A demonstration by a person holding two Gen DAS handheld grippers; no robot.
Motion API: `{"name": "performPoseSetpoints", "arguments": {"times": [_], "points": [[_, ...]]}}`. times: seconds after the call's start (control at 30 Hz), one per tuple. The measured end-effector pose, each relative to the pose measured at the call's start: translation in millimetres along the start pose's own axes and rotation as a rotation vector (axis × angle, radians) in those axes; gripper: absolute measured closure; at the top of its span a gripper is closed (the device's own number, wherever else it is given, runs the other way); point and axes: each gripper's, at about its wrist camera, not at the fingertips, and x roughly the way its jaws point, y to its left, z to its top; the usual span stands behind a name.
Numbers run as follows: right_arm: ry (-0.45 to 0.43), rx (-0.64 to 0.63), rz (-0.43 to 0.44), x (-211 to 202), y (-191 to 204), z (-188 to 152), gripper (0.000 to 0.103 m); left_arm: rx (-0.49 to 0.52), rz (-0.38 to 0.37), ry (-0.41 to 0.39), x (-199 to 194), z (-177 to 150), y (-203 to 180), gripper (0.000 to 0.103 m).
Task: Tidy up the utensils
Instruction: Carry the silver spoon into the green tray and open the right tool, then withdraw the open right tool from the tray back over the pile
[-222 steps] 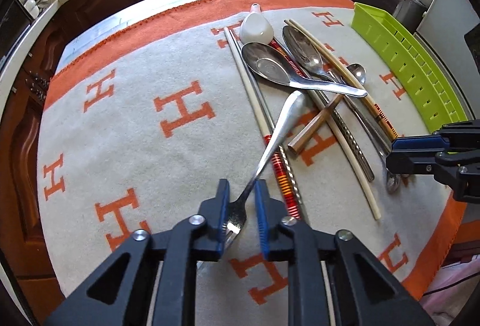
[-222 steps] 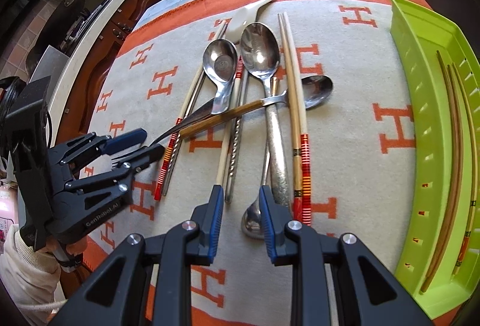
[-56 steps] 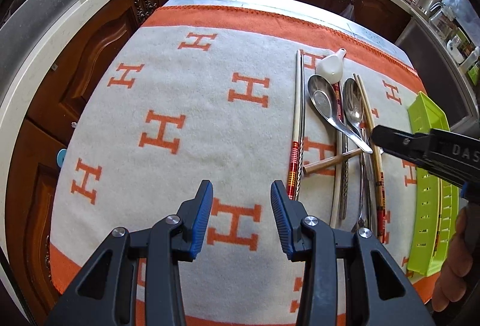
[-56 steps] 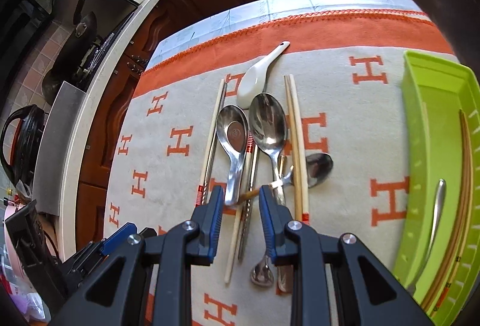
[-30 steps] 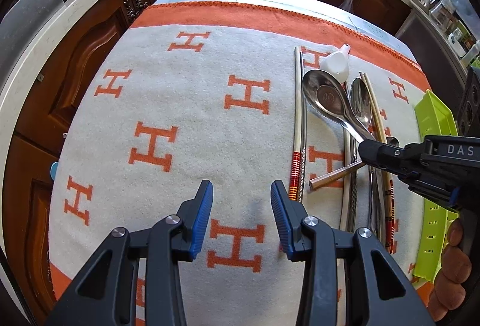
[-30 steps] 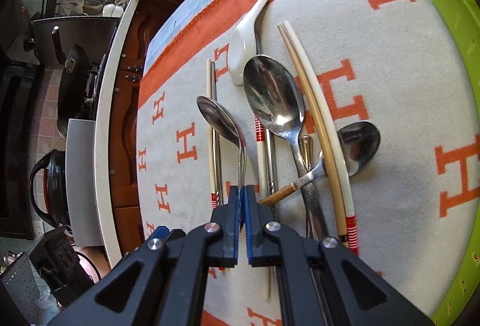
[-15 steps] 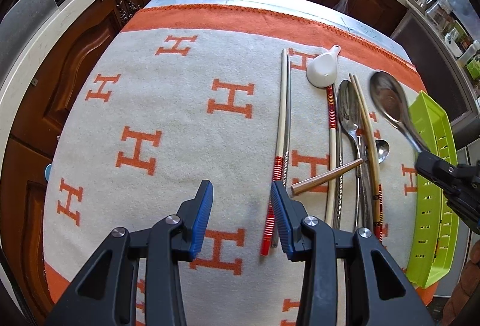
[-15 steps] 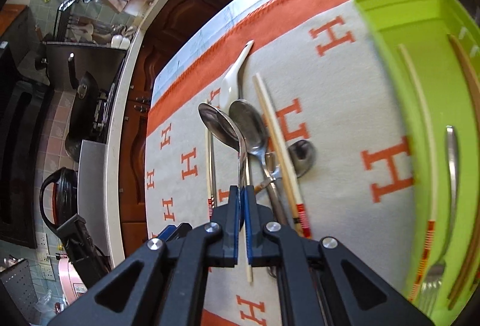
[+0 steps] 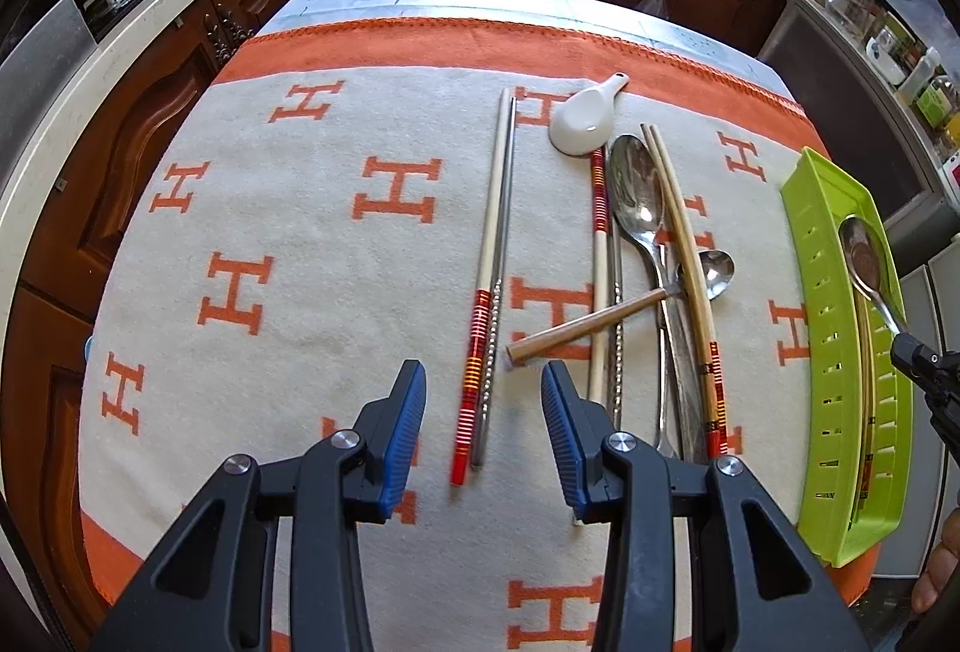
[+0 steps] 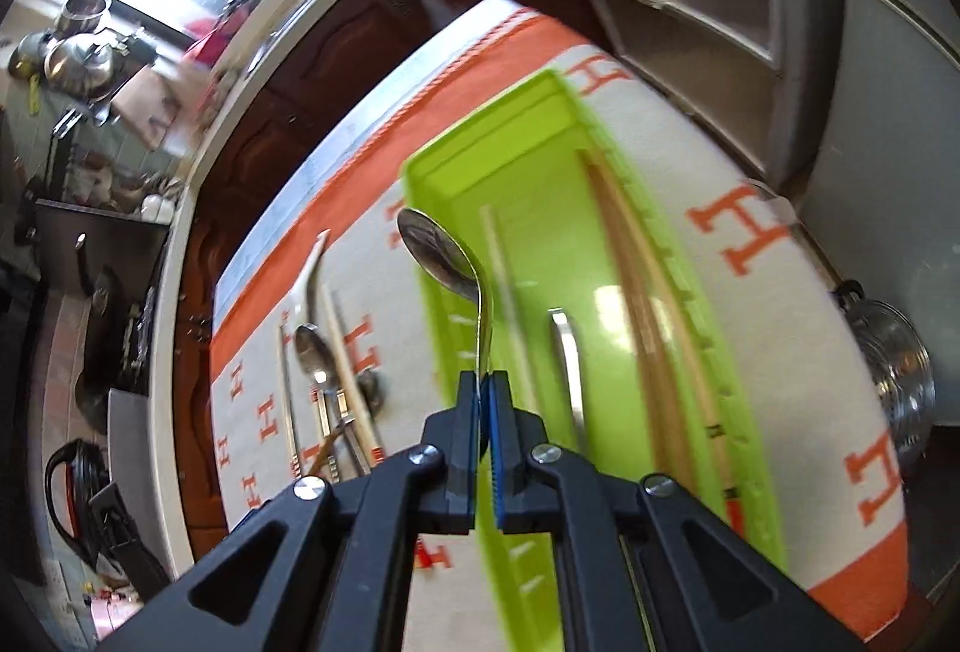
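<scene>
The right gripper (image 10: 483,394) pinches the thin handle of a shiny metal spoon (image 10: 441,253) with its jaws tight. A second ago that spoon was over the pile in the middle of the fuzzy orange-and-cream blanket (image 9: 288,208) — now it hangs over the long green plastic tray (image 9: 807,256) at the blanket's right edge. The left gripper (image 9: 483,415) has its jaws apart, holding nothing, above a red-striped chopstick pair (image 9: 489,280) — closer to it than before.
</scene>
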Motion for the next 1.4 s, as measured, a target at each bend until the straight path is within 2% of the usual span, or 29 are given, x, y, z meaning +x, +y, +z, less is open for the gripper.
{"name": "performPoseSetpoints", "arguments": {"times": [0.13, 0.23, 0.33, 0.67, 0.83, 1.07, 1.3, 1.4], "points": [[0.023, 0.015, -0.043, 5, -12, 0, 0.1, -0.001, 0.004, -0.005, -4, -4, -4, 0.065], [0.027, 0.011, -0.123, 4, -14, -1, 0.092, -0.009, 0.007, -0.01, -8, -6, -4, 0.065], [0.024, -0.022, -0.156, 1, -11, -3, 0.09, -0.019, 0.01, -0.016, -12, -9, -1, 0.065], [-0.081, -0.206, -0.191, -23, 27, -27, 0.088, -0.058, 0.014, -0.025, -19, -17, 12, 0.065], [-0.092, -0.274, -0.119, -26, 53, -38, 0.088, -0.083, 0.008, -0.026, -22, -19, 25, 0.065], [-0.04, -0.375, 0.004, -13, 98, -58, 0.088, -0.114, 0.0, -0.029, -14, -10, 45, 0.065], [0.018, -0.448, 0.043, 16, 133, -71, 0.088, -0.076, -0.144, -0.031, 10, 8, 49, 0.065], [0.035, -0.448, 0.042, 27, 138, -75, 0.088, -0.038, -0.16, -0.018, 20, 15, 44, 0.068]]}}
